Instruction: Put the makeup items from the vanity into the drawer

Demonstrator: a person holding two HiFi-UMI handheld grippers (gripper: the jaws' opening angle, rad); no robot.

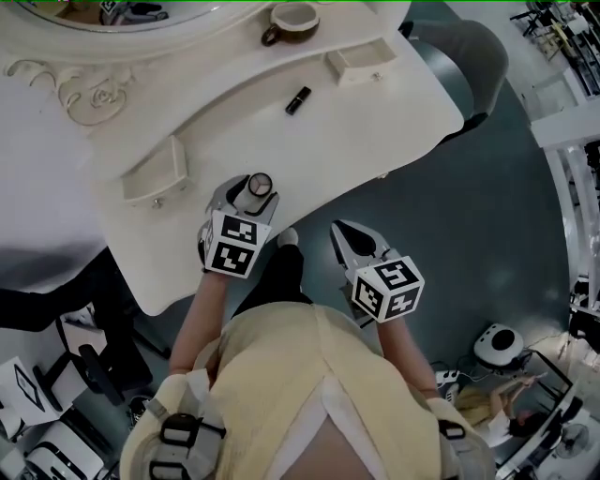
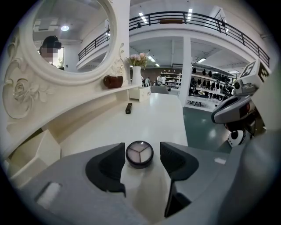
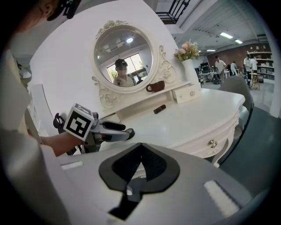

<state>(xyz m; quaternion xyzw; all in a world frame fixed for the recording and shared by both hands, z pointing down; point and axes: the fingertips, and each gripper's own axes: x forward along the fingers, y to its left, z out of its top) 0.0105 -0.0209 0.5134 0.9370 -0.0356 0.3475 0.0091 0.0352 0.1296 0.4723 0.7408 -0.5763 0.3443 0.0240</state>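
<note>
- Compact (image 2: 139, 154), round and dark-rimmed with a pale pan split in three, lies flat on the white vanity (image 1: 375, 131) close to its curved front edge.
- My left gripper (image 2: 141, 150) has its jaws spread wide to either side of the compact. A sliver of tabletop shows at the right pad, and nothing is clamped.
- My right gripper (image 3: 140, 149) has its jaws pressed together on nothing. In the head view it hangs just off the vanity's front edge, over the dark floor.
- Further along the top lies a dark lipstick-shaped tube (image 1: 298, 99), well apart from the compact, with bare tabletop between them.
- That makes two makeup items on the top.
- Two small knobbed drawers sit on the raised shelf. The near drawer (image 1: 155, 173) is just beside my left gripper and looks open on top, its hollow showing only bare white.
- The far drawer (image 1: 361, 61) is past the tube, and I cannot tell whether it is open.
- One knobbed apron drawer (image 3: 213, 143) under the front edge is closed.
- One brown cup (image 1: 292, 21) stands on the shelf below the oval mirror (image 3: 123, 59).
- One white vase (image 3: 189, 68) holds pink flowers.
- A grey chair (image 1: 469, 56) stands at the vanity's far end.
</note>
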